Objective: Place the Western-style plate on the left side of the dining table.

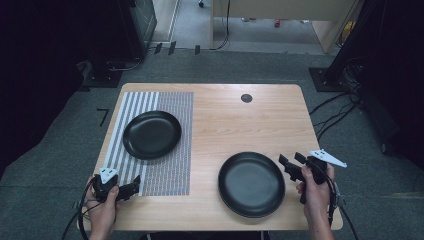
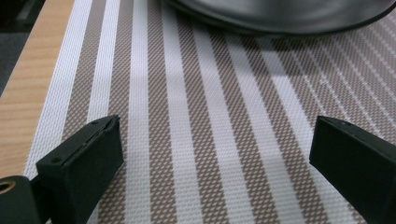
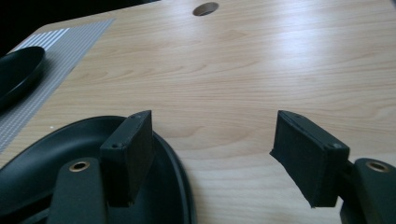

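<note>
Plates are sitting on the desk (image 1: 240,120): the nearer plate (image 1: 251,183) is lying on bare wood just beside the right tongs (image 1: 292,165), which are gaping open and holding nothing. Left tongs (image 1: 131,189), also spread open and empty, are hovering over the striped placemat (image 1: 170,150). Farther off, the second plate (image 1: 152,134) is resting on that placemat.

Overhead light falls evenly on the wooden table (image 1: 240,120), while the room around it sinks into near-black at both sides. A pale sheen streaks the wood in the right gripper view, and the plate (image 2: 280,14) carries a soft grey glare in the left gripper view. Both close views blur slightly at the jaws.
</note>
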The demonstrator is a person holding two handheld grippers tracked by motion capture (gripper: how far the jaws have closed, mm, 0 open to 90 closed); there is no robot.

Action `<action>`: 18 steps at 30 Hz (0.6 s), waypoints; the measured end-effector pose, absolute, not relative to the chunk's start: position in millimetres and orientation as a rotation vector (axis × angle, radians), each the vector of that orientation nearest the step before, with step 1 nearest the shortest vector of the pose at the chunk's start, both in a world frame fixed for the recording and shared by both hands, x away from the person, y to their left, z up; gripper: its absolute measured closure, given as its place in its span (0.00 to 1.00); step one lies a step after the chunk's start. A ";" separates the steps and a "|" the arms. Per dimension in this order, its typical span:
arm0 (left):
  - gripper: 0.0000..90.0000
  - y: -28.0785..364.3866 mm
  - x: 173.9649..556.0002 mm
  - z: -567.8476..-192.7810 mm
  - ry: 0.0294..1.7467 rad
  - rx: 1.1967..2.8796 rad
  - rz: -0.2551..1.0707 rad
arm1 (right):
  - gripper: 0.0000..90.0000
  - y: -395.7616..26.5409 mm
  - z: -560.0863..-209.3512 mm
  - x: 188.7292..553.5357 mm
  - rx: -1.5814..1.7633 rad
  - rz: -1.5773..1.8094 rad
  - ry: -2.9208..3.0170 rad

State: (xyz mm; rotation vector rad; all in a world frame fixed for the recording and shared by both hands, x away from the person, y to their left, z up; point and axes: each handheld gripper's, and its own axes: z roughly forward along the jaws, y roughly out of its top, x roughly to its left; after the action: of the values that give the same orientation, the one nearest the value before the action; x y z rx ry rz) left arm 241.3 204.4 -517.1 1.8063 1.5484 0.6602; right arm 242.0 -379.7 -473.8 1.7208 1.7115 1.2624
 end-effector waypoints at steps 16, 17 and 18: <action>0.03 199.5 244.6 -519.0 1.567 1.880 0.663 | 0.32 -424.9 -493.2 217.4 1.797 1.171 1.668; 0.03 199.5 244.6 -519.0 1.567 1.880 0.663 | 0.32 -424.9 -493.2 217.4 1.797 1.171 1.668; 0.03 199.5 244.6 -519.0 1.567 1.880 0.663 | 0.32 -426.4 -494.8 216.7 1.801 1.164 1.672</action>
State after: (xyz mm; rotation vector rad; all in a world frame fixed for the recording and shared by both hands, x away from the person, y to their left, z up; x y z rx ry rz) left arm 244.6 199.5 -519.0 1.8804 1.5674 0.6626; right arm 216.7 -426.4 -494.8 1.8007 1.6721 1.1642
